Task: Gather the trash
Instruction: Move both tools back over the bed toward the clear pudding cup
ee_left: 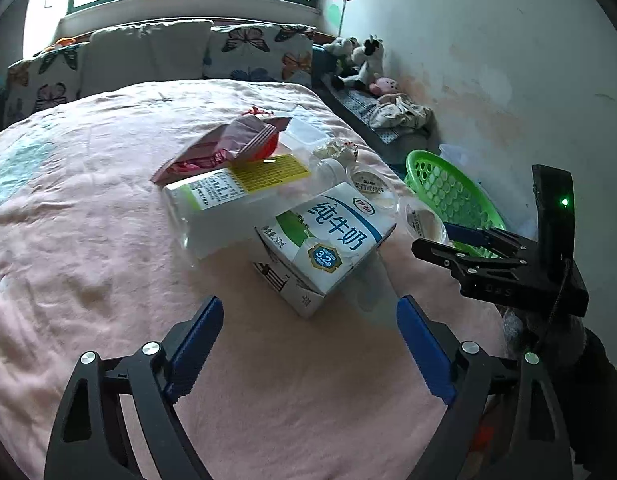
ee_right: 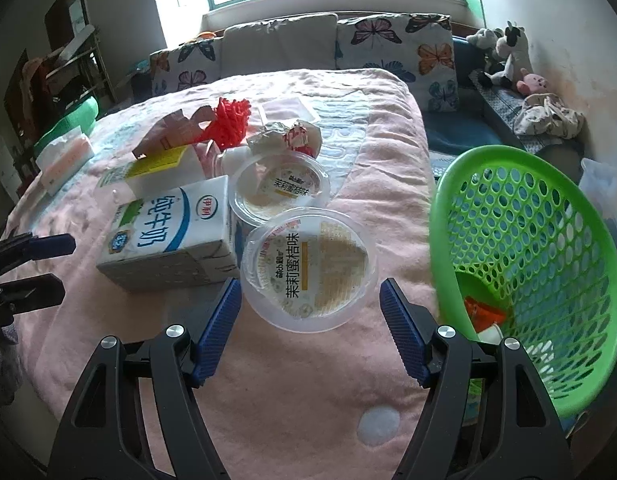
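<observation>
Trash lies in a heap on the pink bedspread [ee_left: 88,240]. A white milk carton [ee_left: 328,240] lies just ahead of my left gripper [ee_left: 310,312], which is open with nothing between its blue pads. Behind the carton are a clear plastic bottle [ee_left: 228,196] and a red wrapper [ee_left: 228,140]. In the right wrist view a clear lidded dessert cup [ee_right: 310,268] stands between the tips of my open right gripper [ee_right: 310,292], and the pads are apart from it. A second cup [ee_right: 280,188] and the milk carton [ee_right: 168,236] sit behind and to the left.
A green mesh basket [ee_right: 528,260] stands off the bed's right edge with some trash at its bottom. Red netting [ee_right: 228,120], a crumpled wrapper [ee_right: 288,138] and a tissue pack [ee_right: 64,156] lie farther back. Pillows and plush toys [ee_right: 504,52] line the head end.
</observation>
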